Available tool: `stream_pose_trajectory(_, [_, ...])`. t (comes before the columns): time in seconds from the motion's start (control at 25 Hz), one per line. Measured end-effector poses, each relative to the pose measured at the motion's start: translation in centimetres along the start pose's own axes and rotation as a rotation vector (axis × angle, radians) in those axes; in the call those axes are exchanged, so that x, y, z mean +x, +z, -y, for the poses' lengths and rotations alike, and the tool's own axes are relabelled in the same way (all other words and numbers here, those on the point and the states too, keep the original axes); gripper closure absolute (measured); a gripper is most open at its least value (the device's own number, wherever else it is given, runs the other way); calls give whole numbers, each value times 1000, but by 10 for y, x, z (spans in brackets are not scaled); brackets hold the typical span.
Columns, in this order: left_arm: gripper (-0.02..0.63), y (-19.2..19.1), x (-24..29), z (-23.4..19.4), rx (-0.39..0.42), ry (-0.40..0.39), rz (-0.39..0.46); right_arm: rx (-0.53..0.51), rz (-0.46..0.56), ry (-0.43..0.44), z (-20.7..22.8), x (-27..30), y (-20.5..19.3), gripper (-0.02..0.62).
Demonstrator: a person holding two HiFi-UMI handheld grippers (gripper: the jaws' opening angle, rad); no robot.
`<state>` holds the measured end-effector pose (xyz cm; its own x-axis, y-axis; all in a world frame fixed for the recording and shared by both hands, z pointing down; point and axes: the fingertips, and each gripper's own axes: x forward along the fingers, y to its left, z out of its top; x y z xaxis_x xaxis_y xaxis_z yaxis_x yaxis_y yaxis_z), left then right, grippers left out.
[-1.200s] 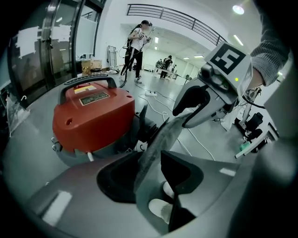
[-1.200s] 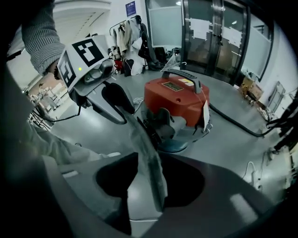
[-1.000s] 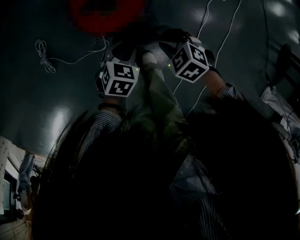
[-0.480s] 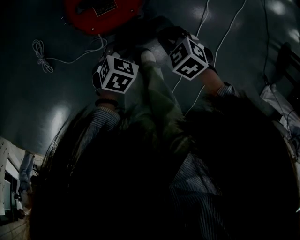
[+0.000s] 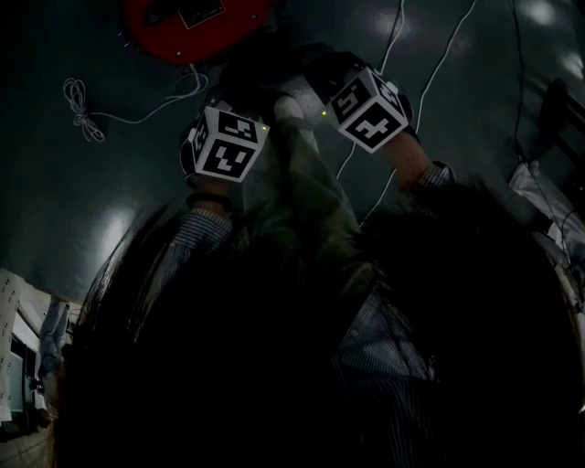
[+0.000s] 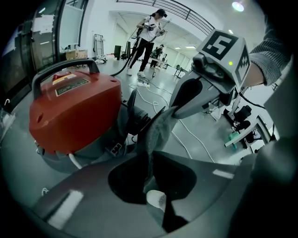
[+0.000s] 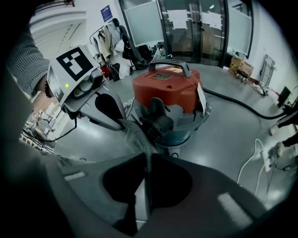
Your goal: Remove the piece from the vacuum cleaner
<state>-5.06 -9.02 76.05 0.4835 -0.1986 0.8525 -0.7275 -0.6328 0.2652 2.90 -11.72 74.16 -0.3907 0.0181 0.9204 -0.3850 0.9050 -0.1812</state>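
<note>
The red vacuum cleaner stands on the grey floor just beyond both grippers. A grey-green cloth piece runs from its grey lower body to me. My left gripper is closing, its jaws pinching one edge of the cloth. My right gripper is closing too, with another fold of the same cloth between its jaws. Each gripper shows in the other's view, the right gripper and the left gripper both holding the cloth. The head view is very dark.
White cables lie on the floor left and right of the vacuum. A black hose runs off to the right, near a power strip. A person stands far back in the hall. Glass doors are behind the vacuum.
Both marker cubes have shifted slightly up the picture towards the vacuum, and more of the red body shows. The cloth stays between the two grippers.
</note>
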Motion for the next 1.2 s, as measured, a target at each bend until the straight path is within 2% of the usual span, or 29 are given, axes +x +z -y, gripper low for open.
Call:
stream_pose_trajectory(0.12, [575,0,-3,0,-21,6,-2,32,0,17,-4,-2,-1,566])
stream_pose_trajectory(0.32, [577,-6,-7,9,-21,-15,-20,20,3,27,-14,-4,-3,569])
stream_pose_trajectory(0.56, [577,-11,-11,15,-74,-12,-18,30,-3,22,-20,-6,-4,569])
stream_pose_trajectory(0.92, [577,-20,-11,22,-93,-3,-6,74,5,12,-30,-4,-13,569])
stream_pose_trajectory(1.08, [577,-27,-11,23,-133,-23,-13,88,-9,37,-36,-1,-14,569])
stream_pose_trajectory(1.2, [577,-29,-10,28,-133,-36,-24,99,-18,45,-38,-1,-20,569])
